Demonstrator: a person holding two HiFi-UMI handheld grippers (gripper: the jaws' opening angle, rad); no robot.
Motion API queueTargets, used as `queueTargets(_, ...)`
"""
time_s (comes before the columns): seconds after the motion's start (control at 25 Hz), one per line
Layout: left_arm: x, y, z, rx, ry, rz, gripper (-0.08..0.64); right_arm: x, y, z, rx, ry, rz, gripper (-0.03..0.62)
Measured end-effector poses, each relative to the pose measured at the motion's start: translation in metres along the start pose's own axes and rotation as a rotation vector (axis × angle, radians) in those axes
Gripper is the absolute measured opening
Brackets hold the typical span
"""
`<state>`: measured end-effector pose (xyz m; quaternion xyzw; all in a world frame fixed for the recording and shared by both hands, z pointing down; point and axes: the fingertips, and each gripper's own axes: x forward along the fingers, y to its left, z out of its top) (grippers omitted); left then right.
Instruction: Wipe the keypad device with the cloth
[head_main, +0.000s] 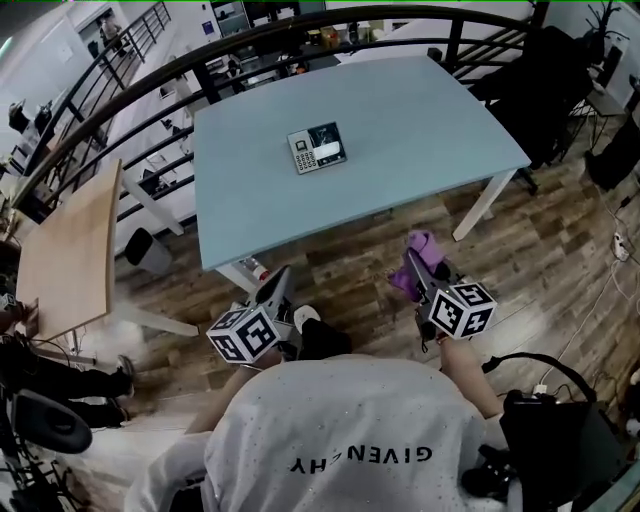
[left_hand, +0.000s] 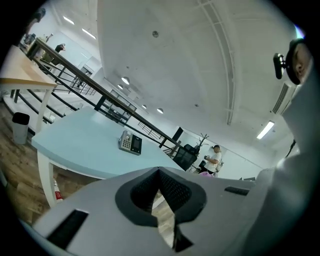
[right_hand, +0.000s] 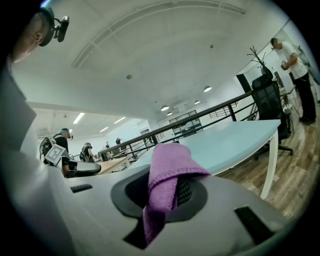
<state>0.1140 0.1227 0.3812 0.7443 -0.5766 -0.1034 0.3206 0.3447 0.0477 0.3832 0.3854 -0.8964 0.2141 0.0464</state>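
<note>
The keypad device (head_main: 317, 148), grey with a dark screen, lies flat near the middle of the light blue table (head_main: 420, 120). In the left gripper view the keypad device (left_hand: 131, 142) shows small and far on the table (left_hand: 80, 145). Both grippers hang over the wooden floor, short of the table's near edge. My left gripper (head_main: 279, 277) (left_hand: 161, 200) is shut with nothing in it. My right gripper (head_main: 413, 266) (right_hand: 162, 192) is shut on a purple cloth (head_main: 422, 253) (right_hand: 167, 170), which drapes over its jaws.
A wooden table (head_main: 70, 250) stands at the left. A black curved railing (head_main: 200, 60) runs behind the blue table, and a dark office chair (head_main: 560, 70) sits at the far right. The table's white leg (head_main: 485, 205) is near my right gripper. A person (right_hand: 292, 65) stands far off.
</note>
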Motion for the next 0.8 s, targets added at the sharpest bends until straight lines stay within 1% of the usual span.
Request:
queueTargets(0.16, -0.013, -0.005, 0.015, 0.017, -0.040, 0.022, 0.000, 0.006, 0.012, 0.003, -0.031, 0.024, 0.036, 0.043)
queueTargets(0.32, -0.021, 0.006, 0.011, 0.002, -0.037, 0.046, 0.002, 0.016, 0.018, -0.008, -0.034, 0.045, 0.054, 0.043)
queueTargets(0.44, -0.023, 0.017, 0.023, -0.008, -0.032, 0.066, 0.002, 0.030, 0.020, -0.005, -0.027, 0.070, 0.045, 0.043)
queueTargets(0.56, -0.031, 0.019, 0.031, -0.012, -0.030, 0.083, 0.001, 0.030, 0.021, 0.003, -0.022, 0.062, 0.038, 0.044)
queueTargets(0.64, -0.043, 0.019, 0.025, -0.013, -0.040, 0.093, 0.002, 0.020, 0.024, -0.001, -0.033, 0.056, 0.037, 0.043)
queueTargets(0.8, -0.062, 0.024, 0.000, -0.014, -0.057, 0.098, 0.002, 0.000, 0.025, -0.022, -0.051, 0.056, 0.025, 0.044)
